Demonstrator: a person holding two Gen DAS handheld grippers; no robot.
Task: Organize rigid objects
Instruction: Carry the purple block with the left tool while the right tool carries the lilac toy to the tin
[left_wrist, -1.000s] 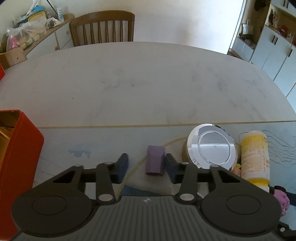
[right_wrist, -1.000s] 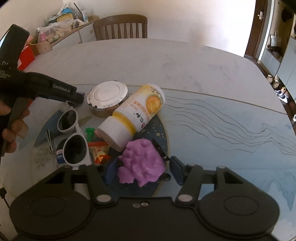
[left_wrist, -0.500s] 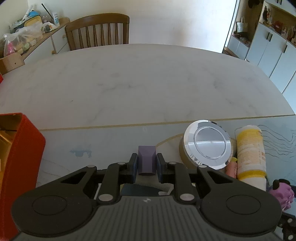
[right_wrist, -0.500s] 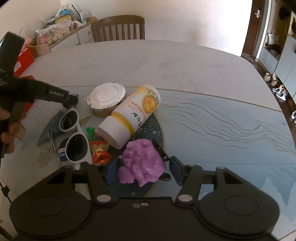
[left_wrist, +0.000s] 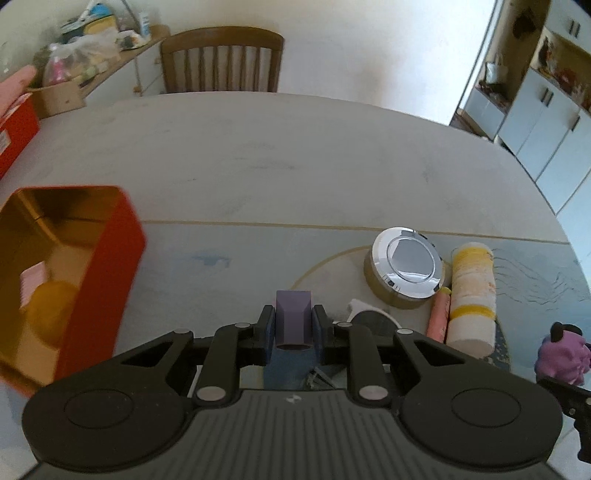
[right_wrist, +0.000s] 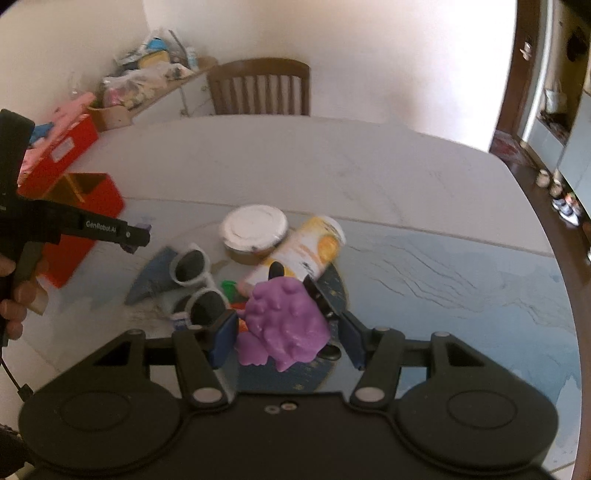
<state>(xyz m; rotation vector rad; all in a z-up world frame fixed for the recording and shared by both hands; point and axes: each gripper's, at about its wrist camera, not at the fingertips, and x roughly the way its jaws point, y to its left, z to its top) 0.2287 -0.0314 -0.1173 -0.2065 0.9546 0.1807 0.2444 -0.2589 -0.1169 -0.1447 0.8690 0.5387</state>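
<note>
- Purple block (left_wrist: 293, 317): clamped between the pads of the left hand-held gripper (left_wrist: 293, 328), clear of the counter (left_wrist: 295, 155), probably for carrying to the open red tin (left_wrist: 92, 277) near the counter's left edge.
- Its long axis runs along the fingers, pointing away toward the counter's far edge.
- Purple knobbly toy (right_wrist: 286, 321): sits between the half-spread jaws of the right hand-held gripper (right_wrist: 288, 338); whether the pads press it, I cannot tell.
- Yellow bottle (right_wrist: 299, 251) lies on its side beside the round lidded tub (right_wrist: 255, 230).
</note>
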